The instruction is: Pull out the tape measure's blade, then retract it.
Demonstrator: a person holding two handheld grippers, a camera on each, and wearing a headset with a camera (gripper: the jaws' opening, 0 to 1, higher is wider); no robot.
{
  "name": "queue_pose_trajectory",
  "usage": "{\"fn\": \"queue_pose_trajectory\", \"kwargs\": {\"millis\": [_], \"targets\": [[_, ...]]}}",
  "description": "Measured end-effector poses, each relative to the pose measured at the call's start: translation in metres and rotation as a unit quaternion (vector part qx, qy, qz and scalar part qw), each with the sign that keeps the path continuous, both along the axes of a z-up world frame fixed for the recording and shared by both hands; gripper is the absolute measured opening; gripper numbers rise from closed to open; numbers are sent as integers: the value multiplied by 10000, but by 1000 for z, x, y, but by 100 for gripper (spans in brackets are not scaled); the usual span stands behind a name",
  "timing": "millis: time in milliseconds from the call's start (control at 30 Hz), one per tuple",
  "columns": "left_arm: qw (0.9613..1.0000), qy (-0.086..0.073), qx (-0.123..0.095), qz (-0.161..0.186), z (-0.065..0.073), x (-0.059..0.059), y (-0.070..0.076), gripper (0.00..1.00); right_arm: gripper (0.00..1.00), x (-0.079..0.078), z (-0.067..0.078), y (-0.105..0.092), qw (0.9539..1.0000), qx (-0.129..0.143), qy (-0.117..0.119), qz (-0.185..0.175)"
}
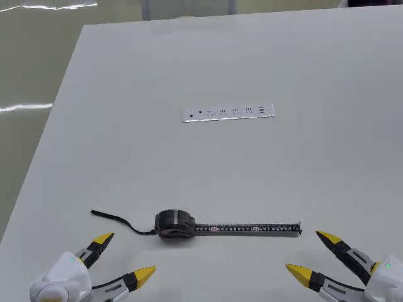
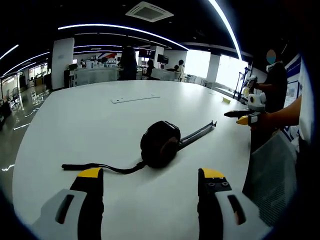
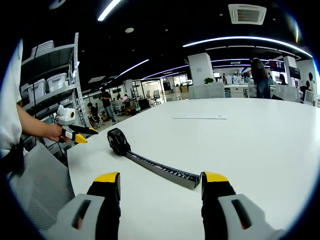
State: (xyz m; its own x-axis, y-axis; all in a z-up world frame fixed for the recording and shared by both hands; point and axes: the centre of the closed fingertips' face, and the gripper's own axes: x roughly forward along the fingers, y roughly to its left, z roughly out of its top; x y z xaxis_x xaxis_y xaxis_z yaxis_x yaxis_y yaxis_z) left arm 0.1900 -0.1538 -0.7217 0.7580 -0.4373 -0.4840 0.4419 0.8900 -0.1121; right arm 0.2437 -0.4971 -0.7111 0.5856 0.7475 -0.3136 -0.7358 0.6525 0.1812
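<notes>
Open tabletop [image 1: 264, 176] around tape measure [image 1: 174, 224], blade [image 1: 249, 228] stretched along near edge, power strip [image 1: 228, 112] well beyond

White ceiling strip lights [image 2: 125, 26] brighten the pale grey counter [image 1: 252, 170] evenly, with faint shadows. Glare streaks the glossy floor [image 1: 25, 63] at left; both gripper views bend at their edges.
</notes>
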Motion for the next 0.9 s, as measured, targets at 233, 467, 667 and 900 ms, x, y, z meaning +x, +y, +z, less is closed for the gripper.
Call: {"fn": "queue_pose_trajectory", "kwargs": {"millis": [233,467,667,900], "targets": [[9999,-132,-98,53,5,-10,1,76,67,-5,4,-2,9999,26,-43,-103],[9998,-200,-32,88,7,-17,3,76,67,-15,3,1,9999,20,-63,-121],[9997,-207,-42,147,6,-21,4,76,68,-20,3,-3,9998,35,-84,-184],[9996,-205,-5,168,5,-22,4,75,68,-23,1,-6,9996,115,1,-262]]}}
